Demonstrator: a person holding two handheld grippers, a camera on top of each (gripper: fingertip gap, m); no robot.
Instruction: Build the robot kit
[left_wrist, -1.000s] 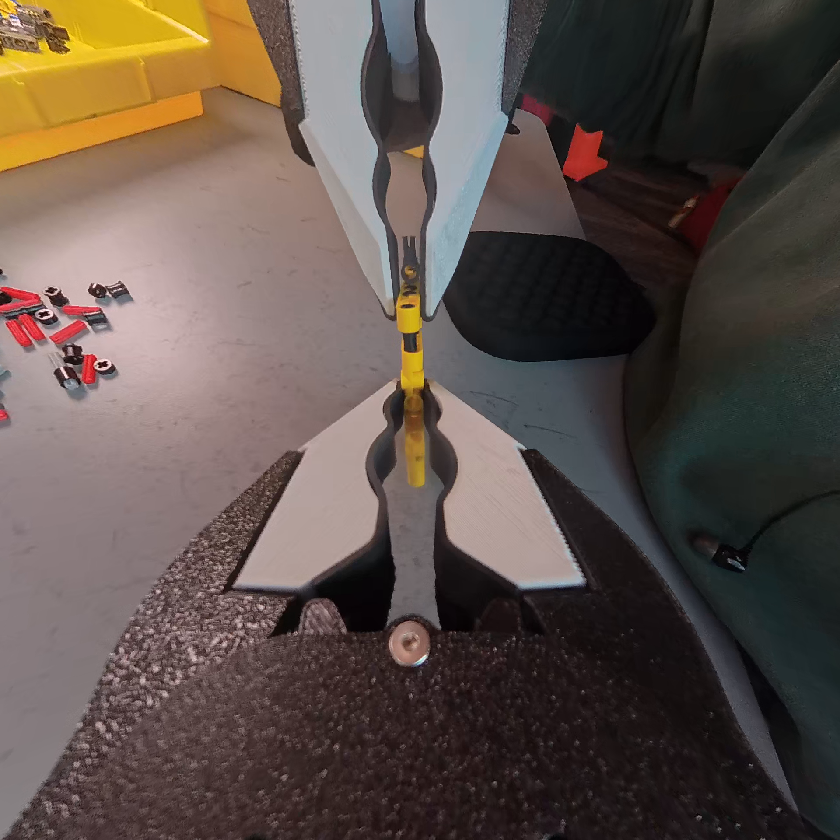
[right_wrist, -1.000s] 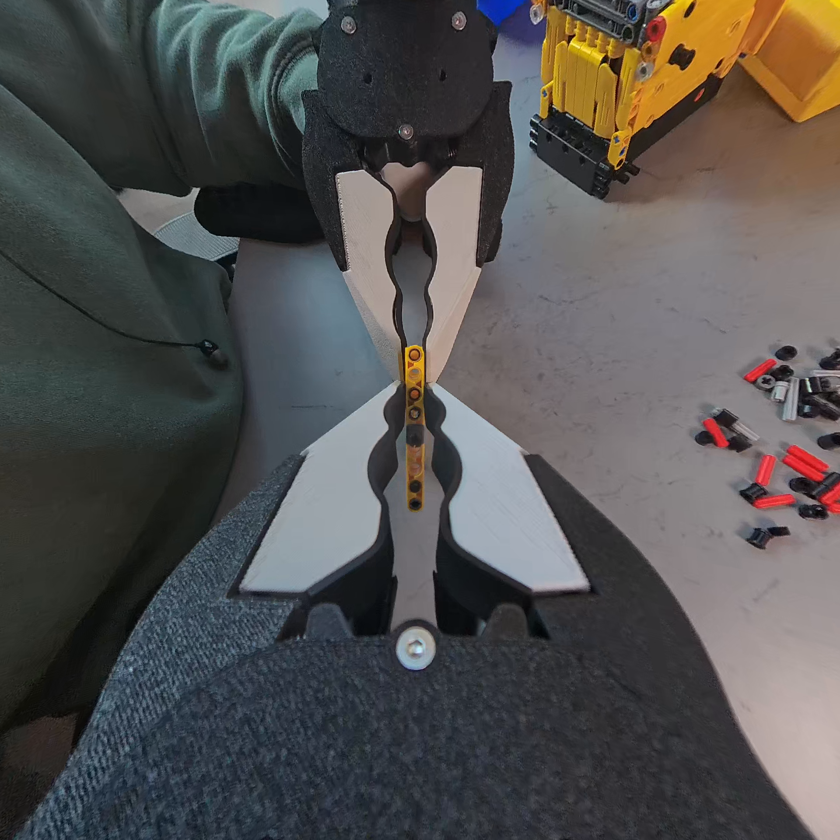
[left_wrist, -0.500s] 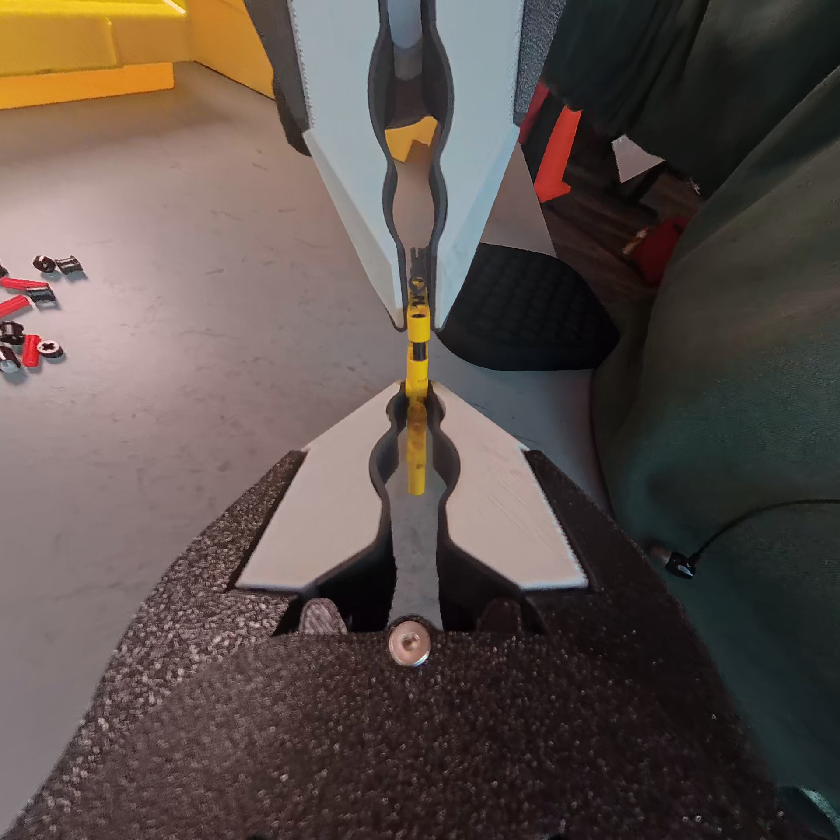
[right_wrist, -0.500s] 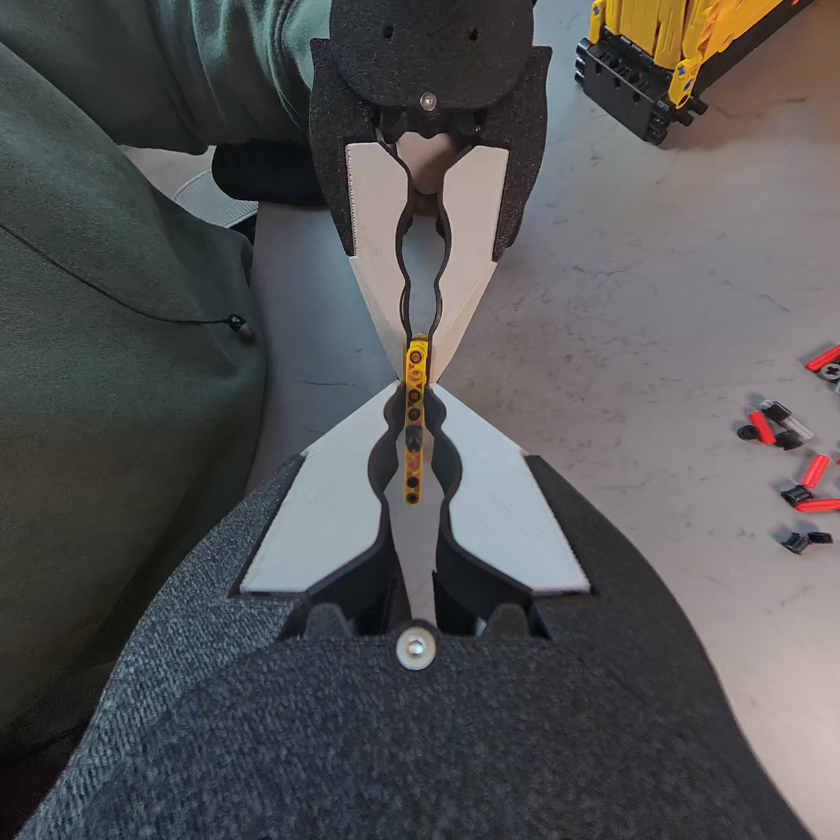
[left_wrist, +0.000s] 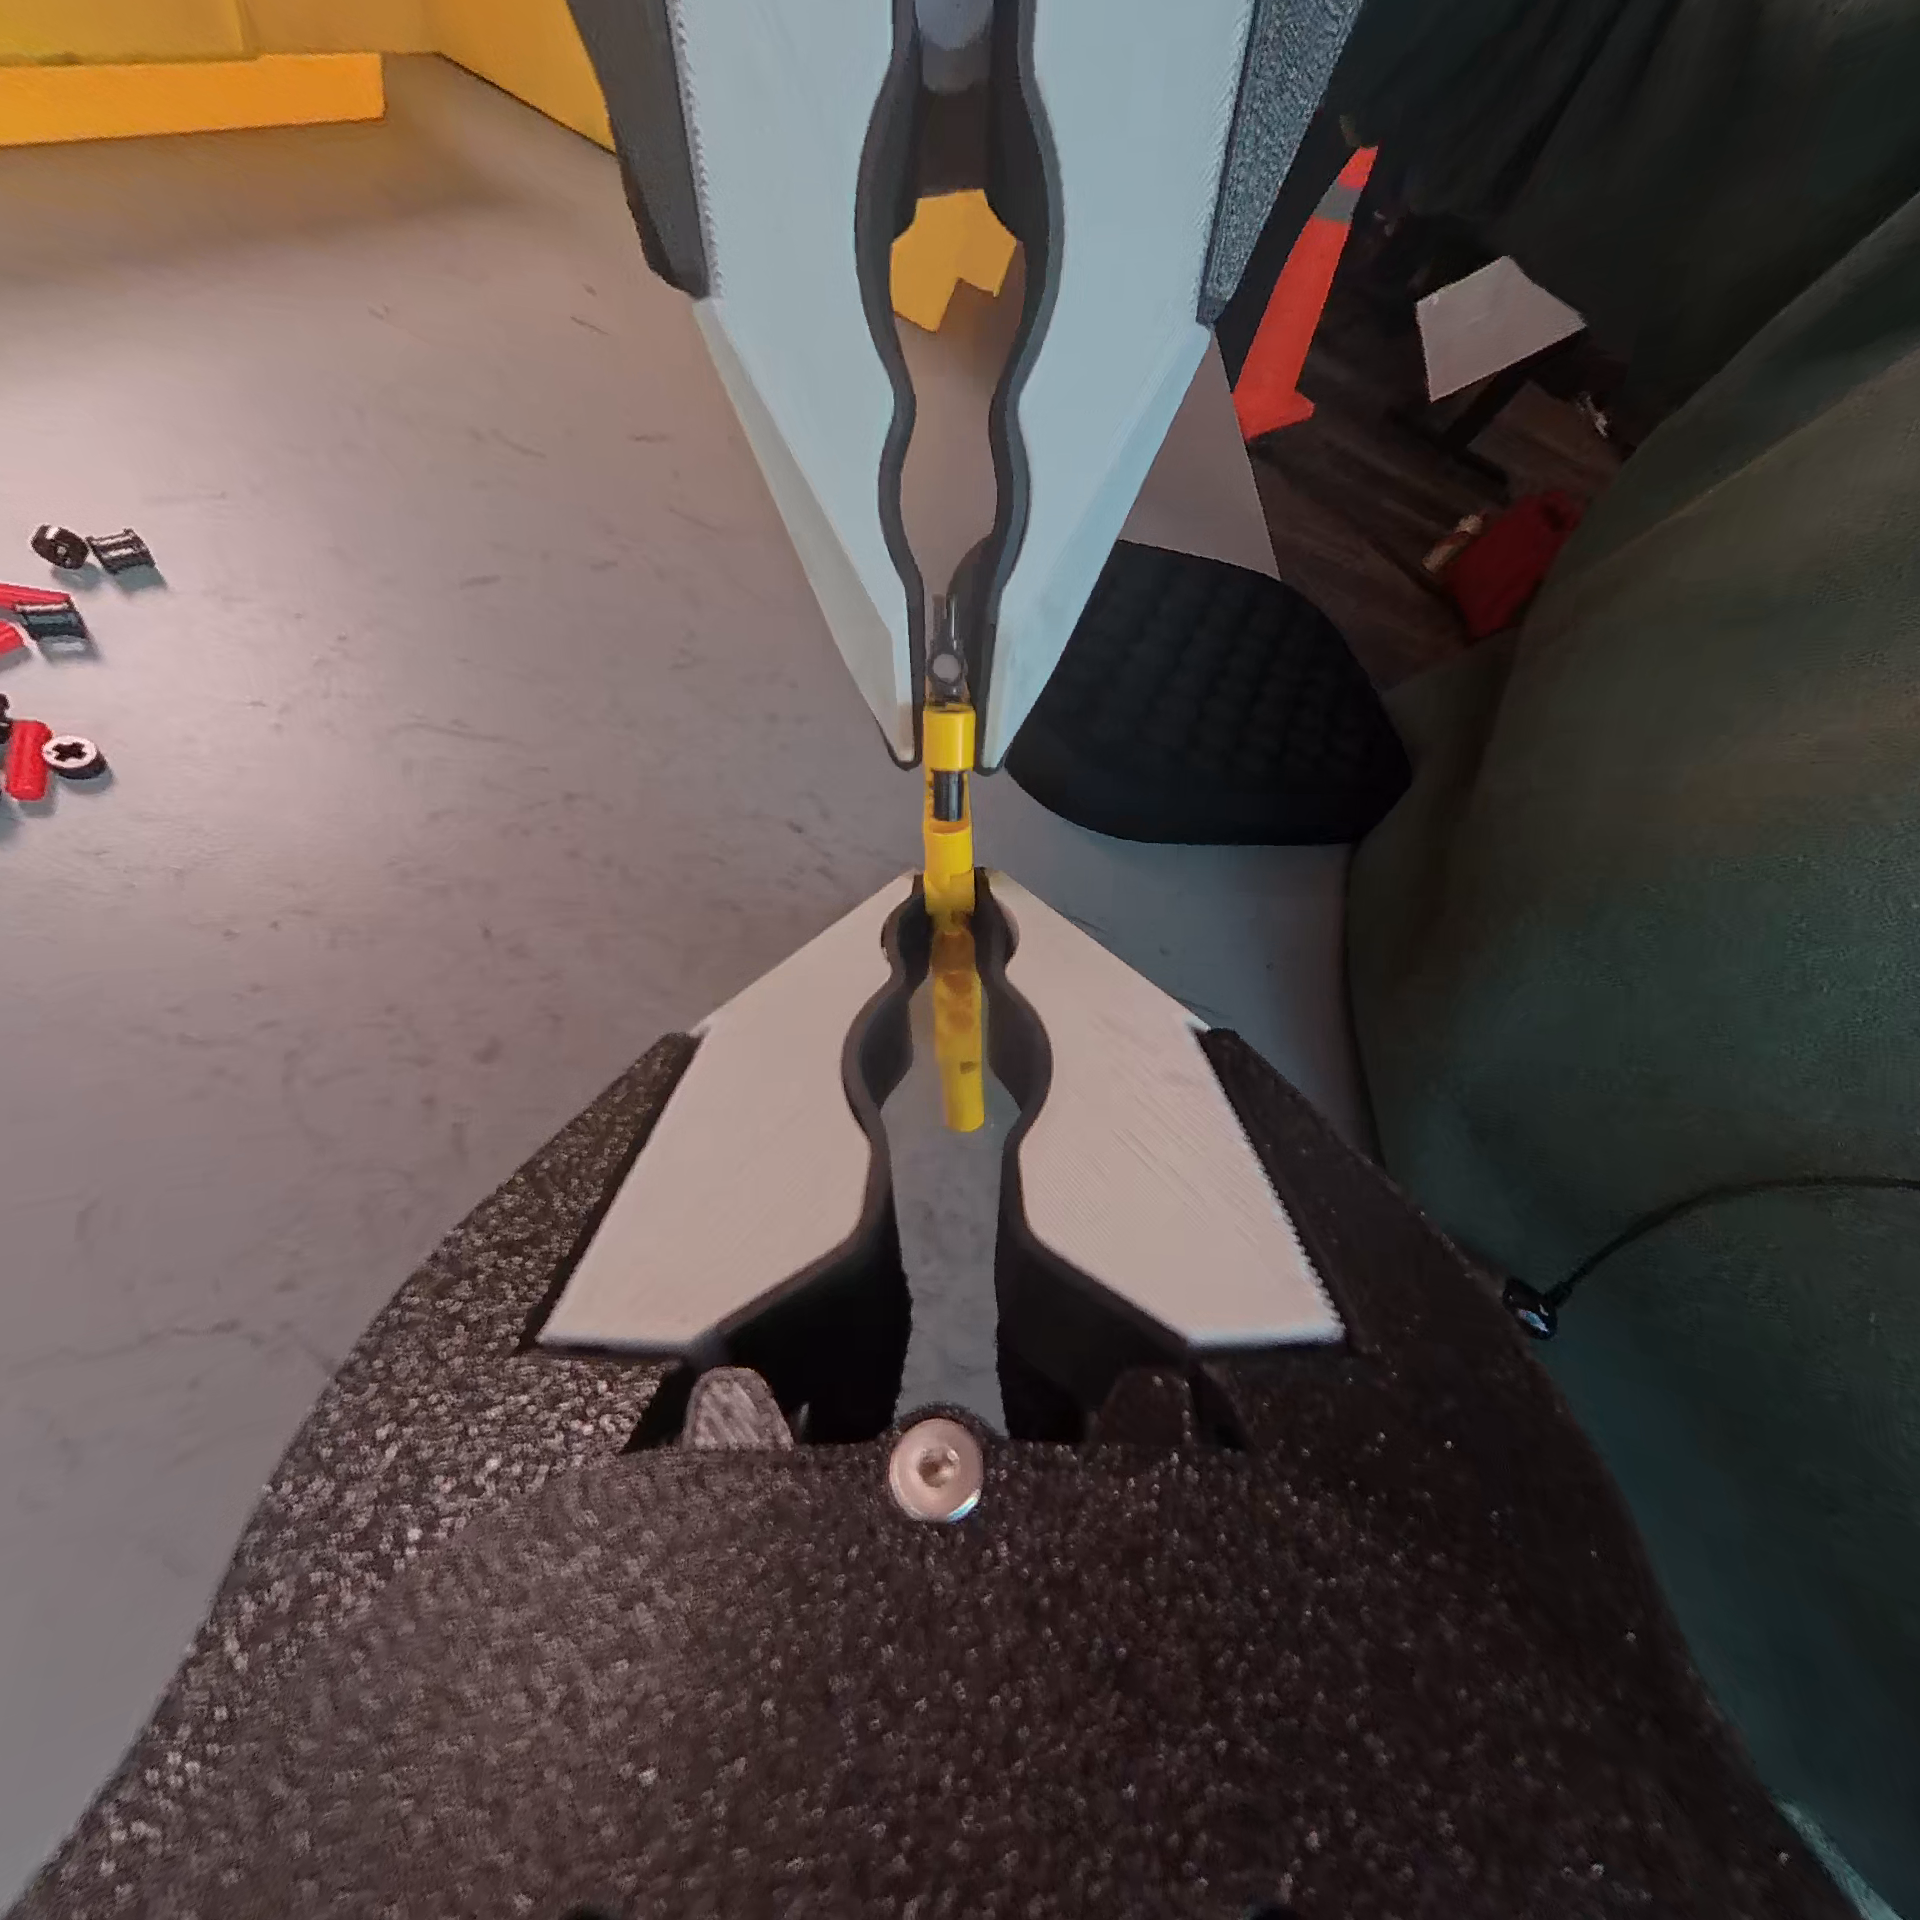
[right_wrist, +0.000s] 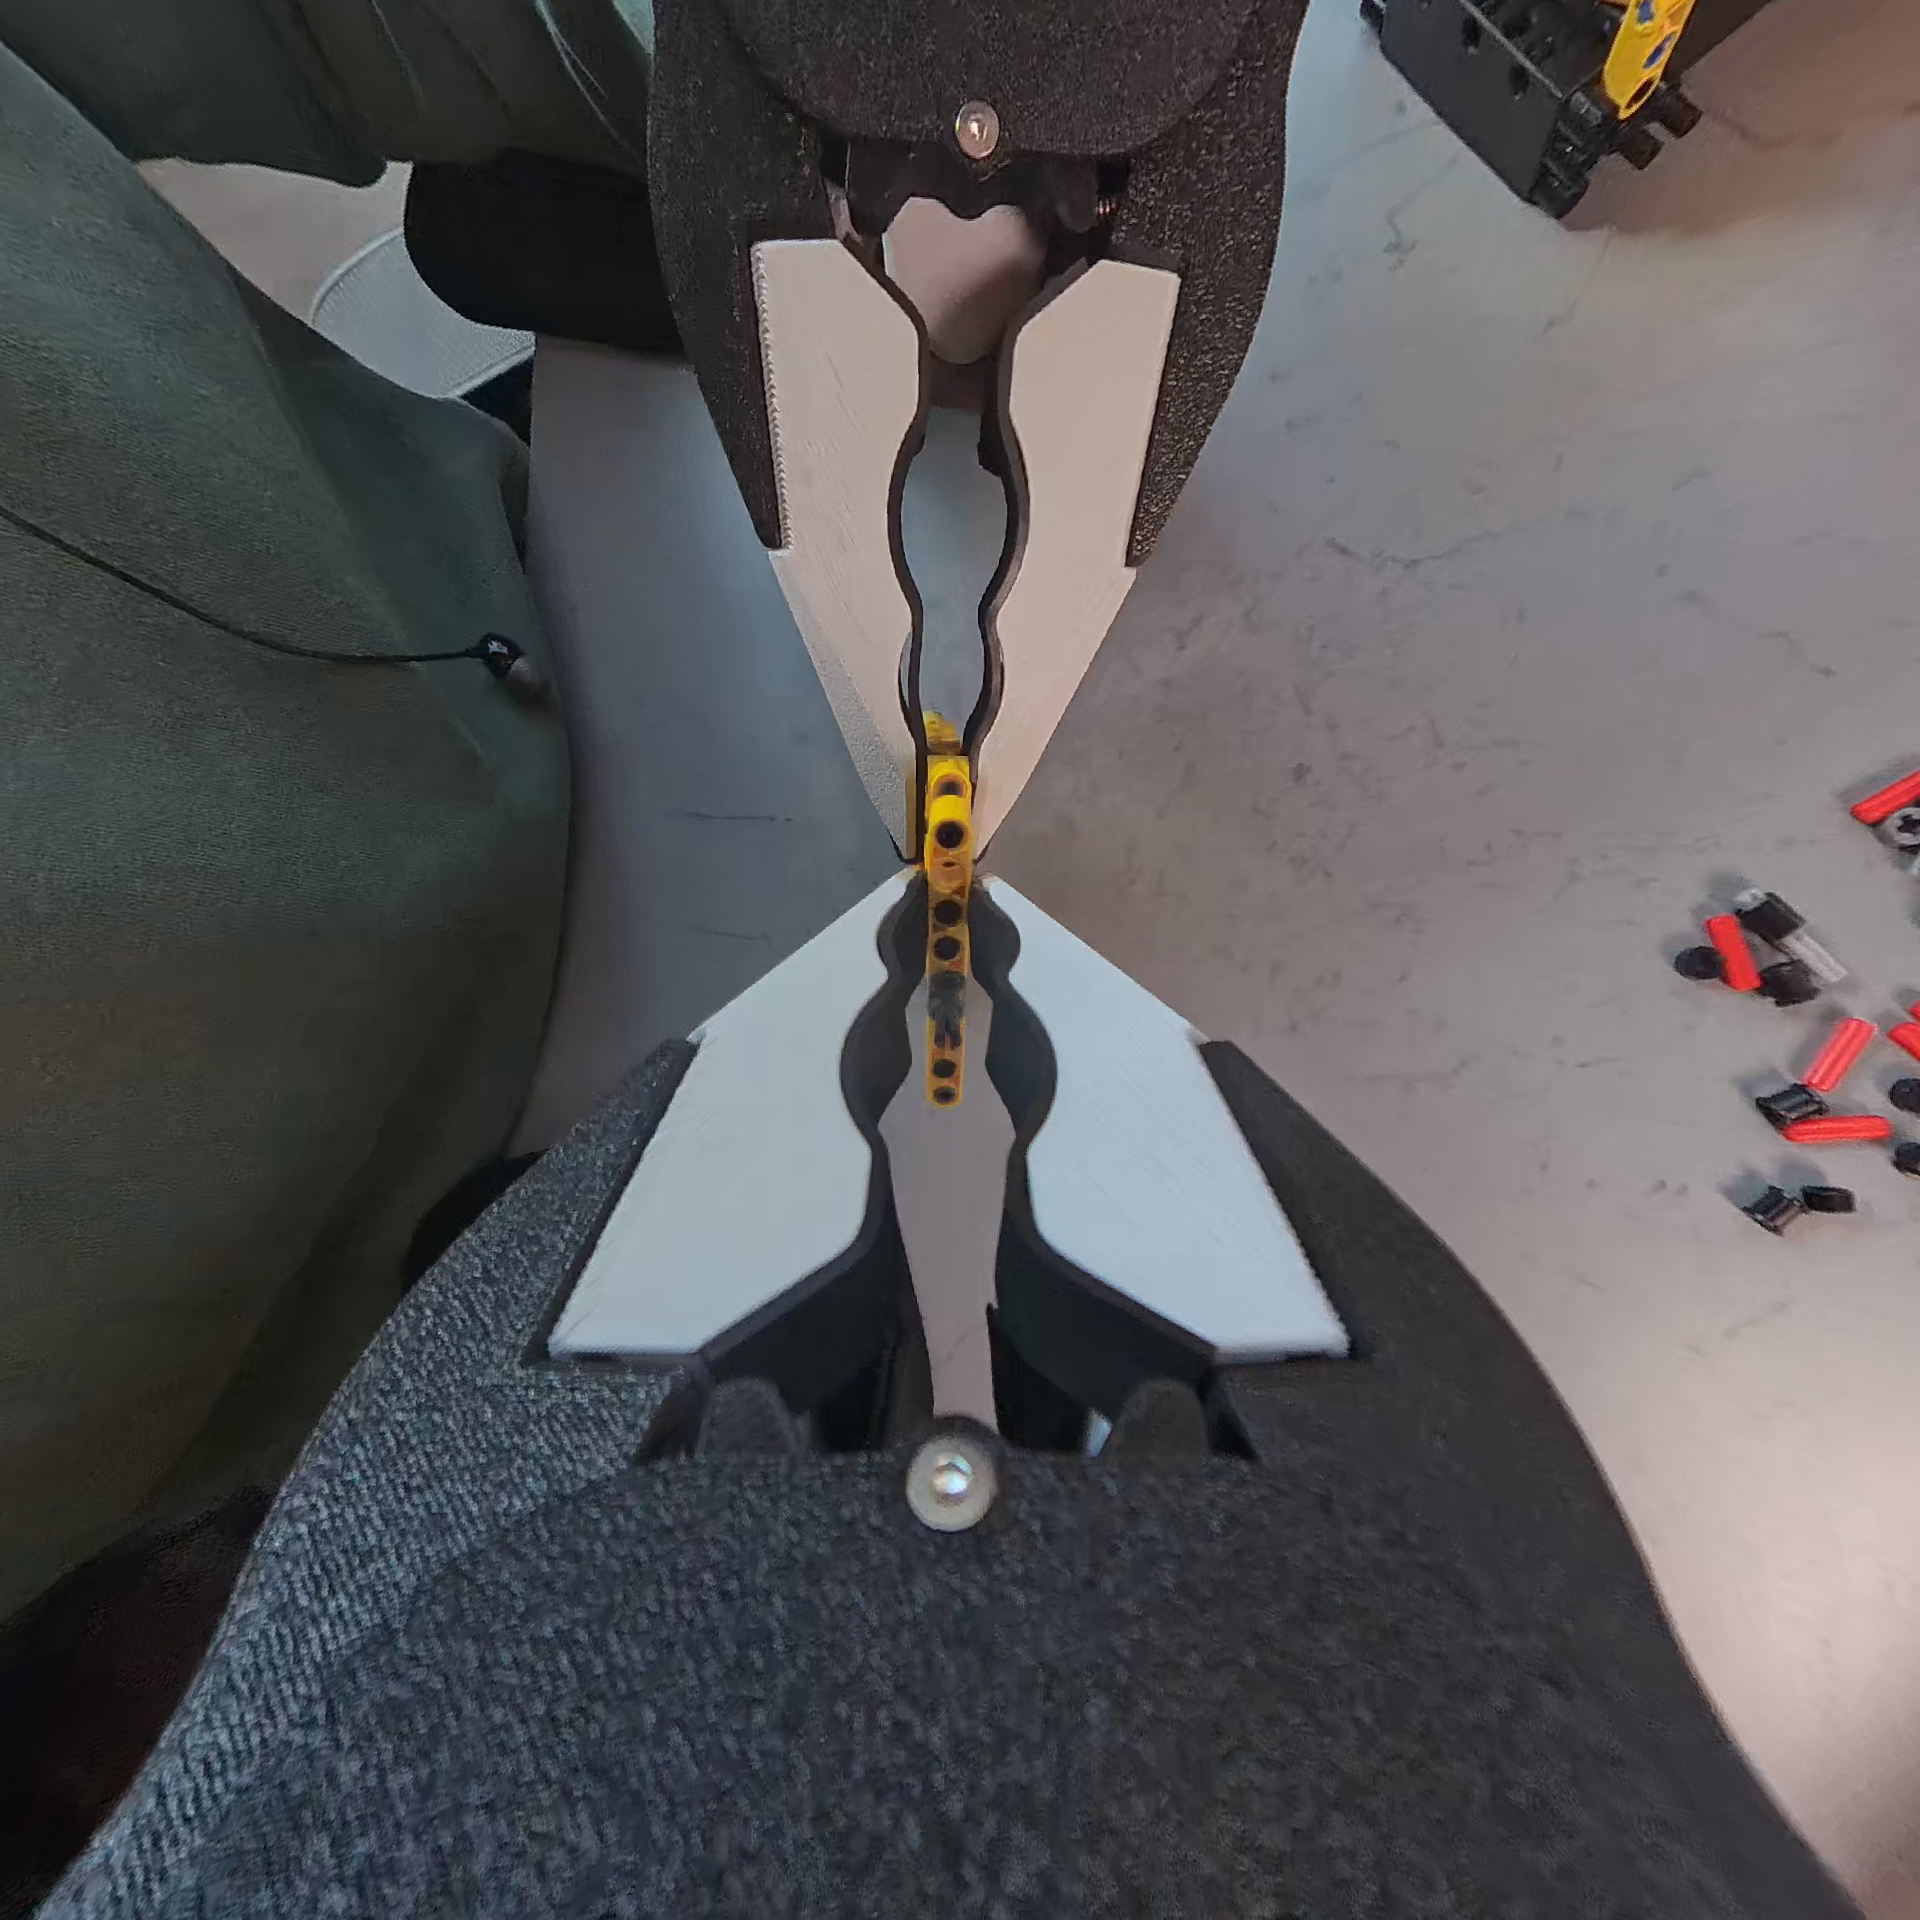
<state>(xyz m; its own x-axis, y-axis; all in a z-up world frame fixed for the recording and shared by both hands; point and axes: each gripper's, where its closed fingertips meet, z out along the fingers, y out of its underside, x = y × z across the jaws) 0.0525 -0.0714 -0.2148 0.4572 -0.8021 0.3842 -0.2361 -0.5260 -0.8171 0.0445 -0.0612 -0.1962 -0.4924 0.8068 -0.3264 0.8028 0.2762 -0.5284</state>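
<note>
My left gripper is shut on a thin yellow beam that sticks out past its tips. My right gripper comes in from the top, tip to tip with it, and is shut on a second yellow beam with a black pin showing between the two beams. In the right wrist view, my right gripper is shut on a yellow beam with holes. The left gripper faces it from above and grips the other yellow piece. The beams meet between the tips, held above the grey table.
Loose red and black pins lie on the table and in the right wrist view. A yellow bin stands at the back, and a yellow and black model. A person's green sleeve and a black pad are near. The grippers are tip to tip, or close to it.
The two grippers have drawn closer together, both still shut on the beams. The loose pins, yellow bin and model have slid towards the edges of the views.
</note>
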